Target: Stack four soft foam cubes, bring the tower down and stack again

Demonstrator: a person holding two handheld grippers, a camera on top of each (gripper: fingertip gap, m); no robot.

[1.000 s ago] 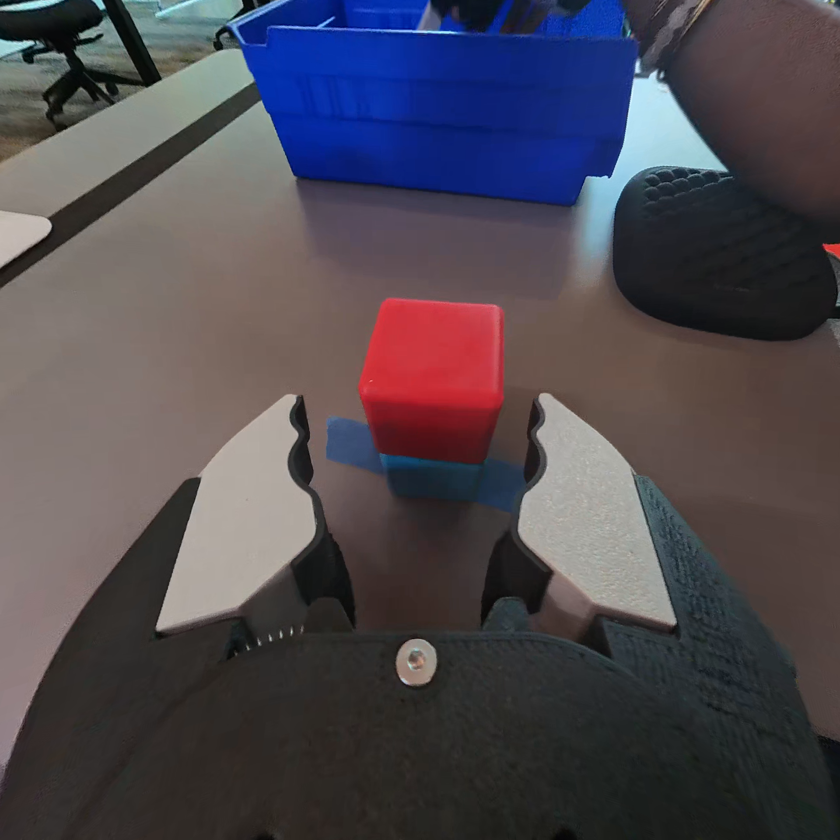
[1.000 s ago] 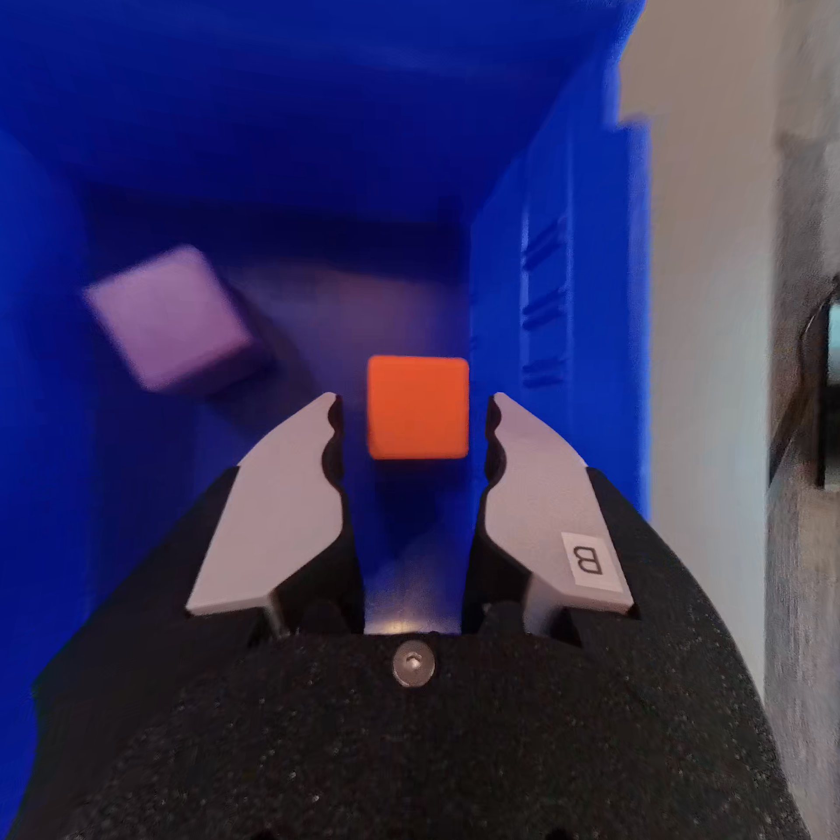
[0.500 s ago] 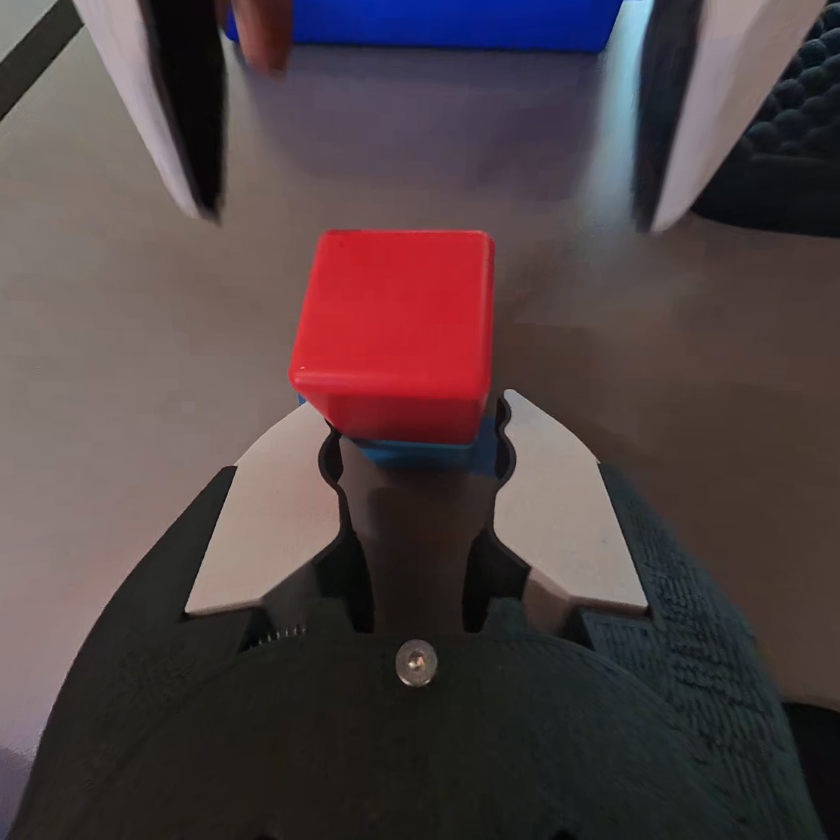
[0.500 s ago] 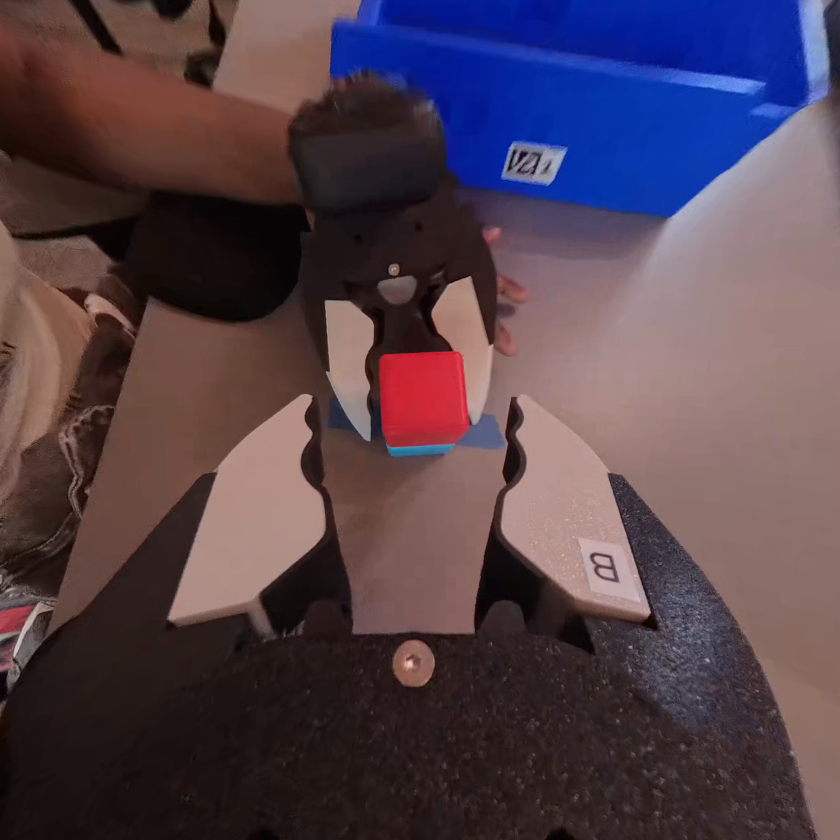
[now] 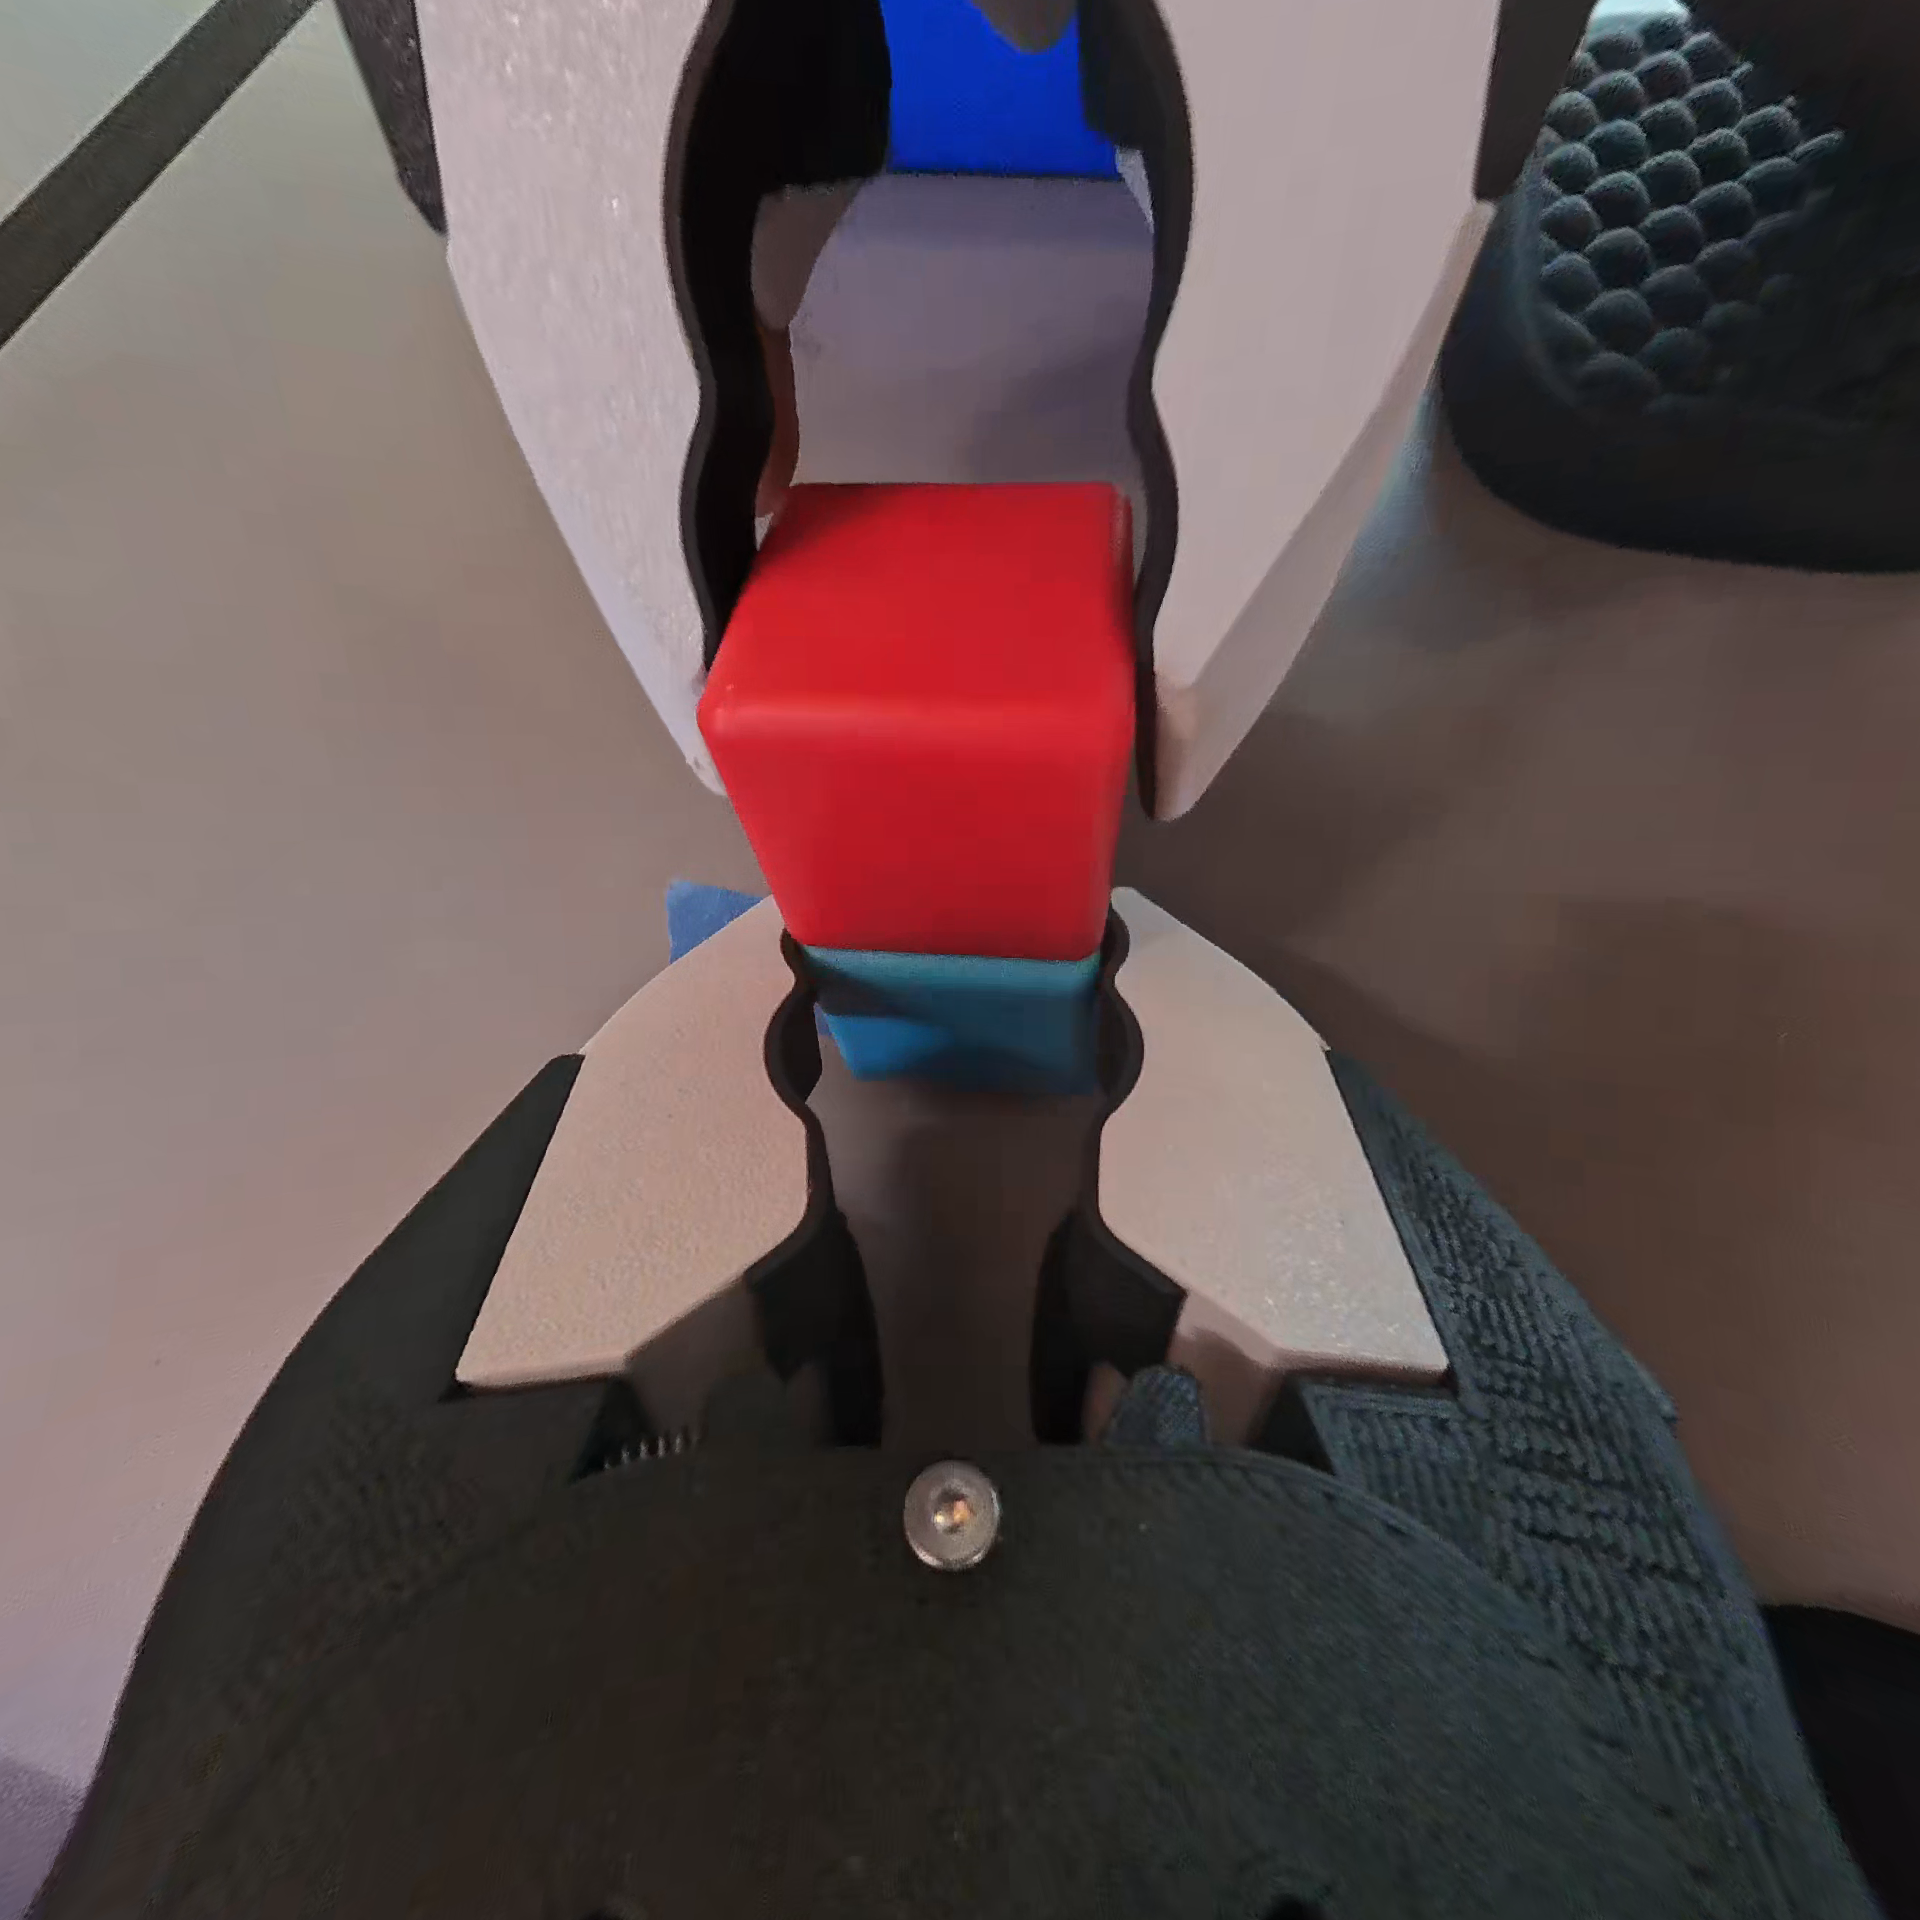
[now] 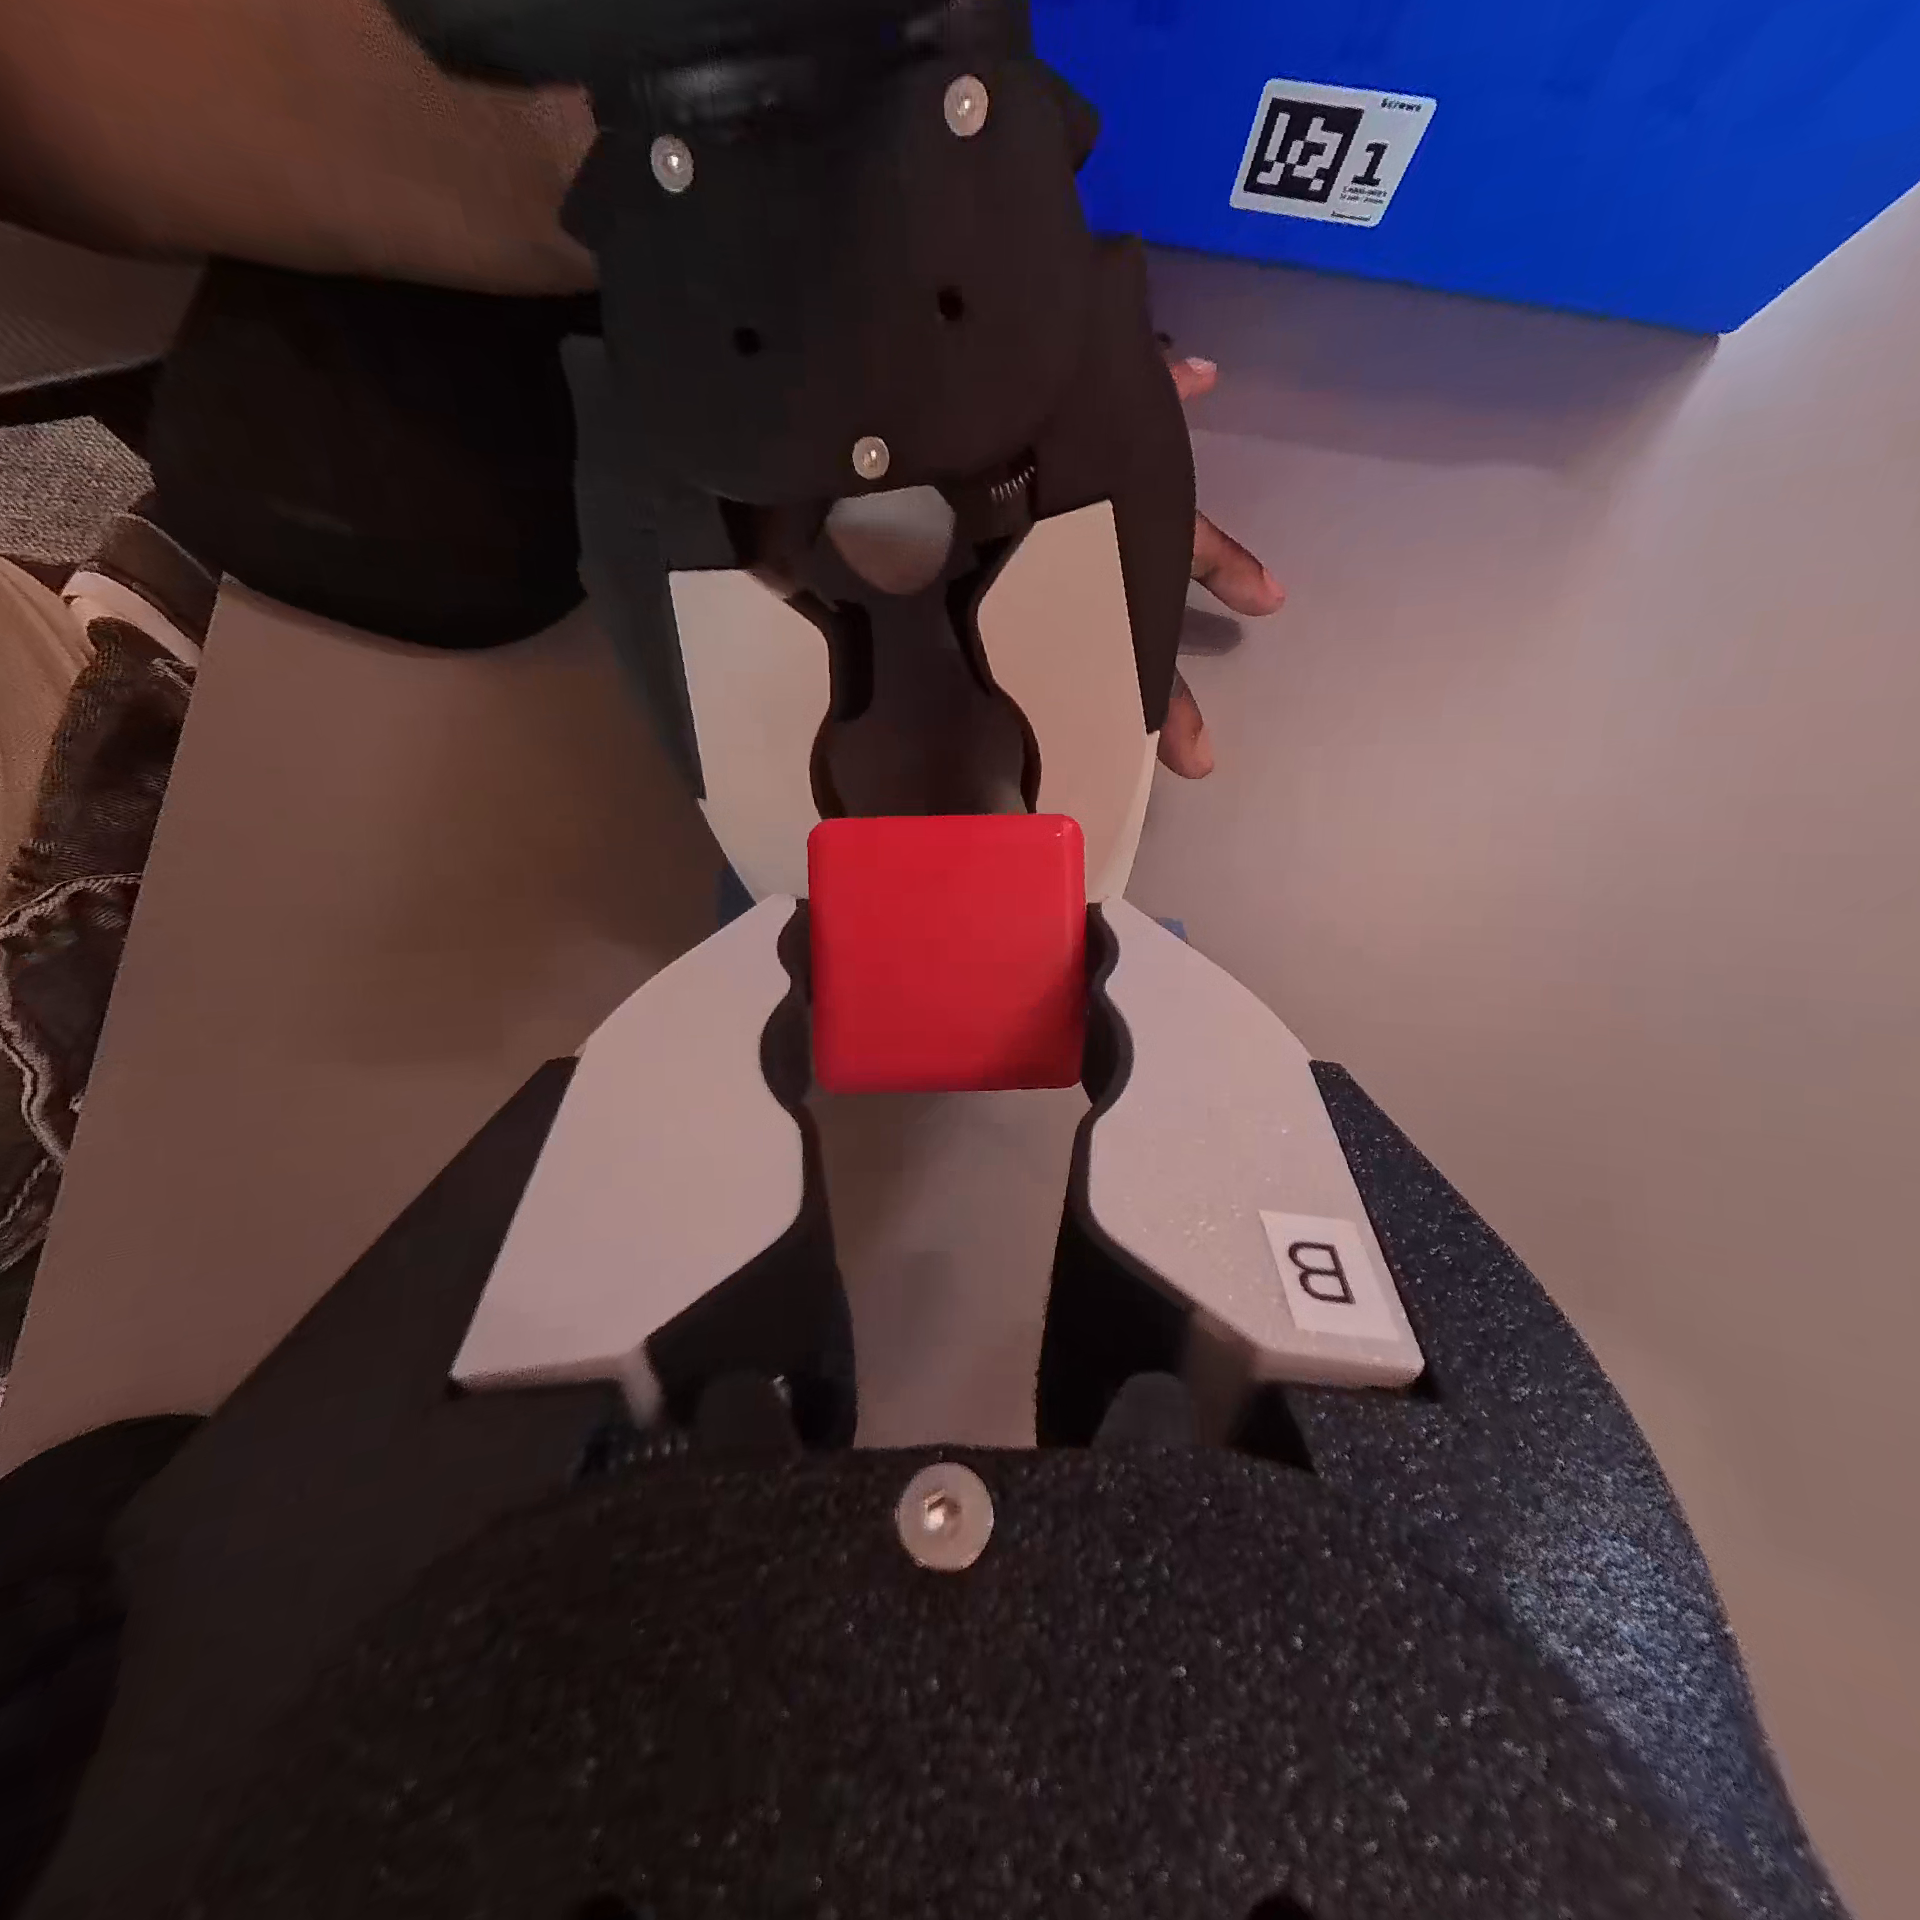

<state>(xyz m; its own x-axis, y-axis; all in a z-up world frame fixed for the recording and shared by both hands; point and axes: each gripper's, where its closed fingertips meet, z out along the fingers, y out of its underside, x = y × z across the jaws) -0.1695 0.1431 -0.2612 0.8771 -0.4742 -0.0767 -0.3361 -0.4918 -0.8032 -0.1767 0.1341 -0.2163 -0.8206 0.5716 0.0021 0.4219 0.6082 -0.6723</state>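
A red cube (image 5: 925, 717) sits on a blue cube (image 5: 956, 1023), which stands on a patch of blue tape (image 5: 701, 914) on the table. My left gripper (image 5: 951, 925) is low at the table, shut on the blue cube. My right gripper (image 6: 943, 906) reaches in from the opposite side and is shut on the red cube (image 6: 945, 956). In the left wrist view the right gripper (image 5: 935, 795) comes down from the top of the frame. In the right wrist view the left gripper's fingers (image 6: 1081, 675) show behind and under the red cube, and the blue cube is hidden.
A blue bin (image 6: 1558, 125) with a white label stands on the table behind the stack; it also shows in the left wrist view (image 5: 987, 104). A black textured pad (image 5: 1714, 312) lies to the right. A person's hand (image 6: 1216, 571) holds the left gripper. My hands' fingertips stand some 4 cm from each other.
The right gripper left the blue bin, where it hovered at an orange cube, crossed to the stack and closed on the red cube. The left gripper moved forward and closed on the blue cube.
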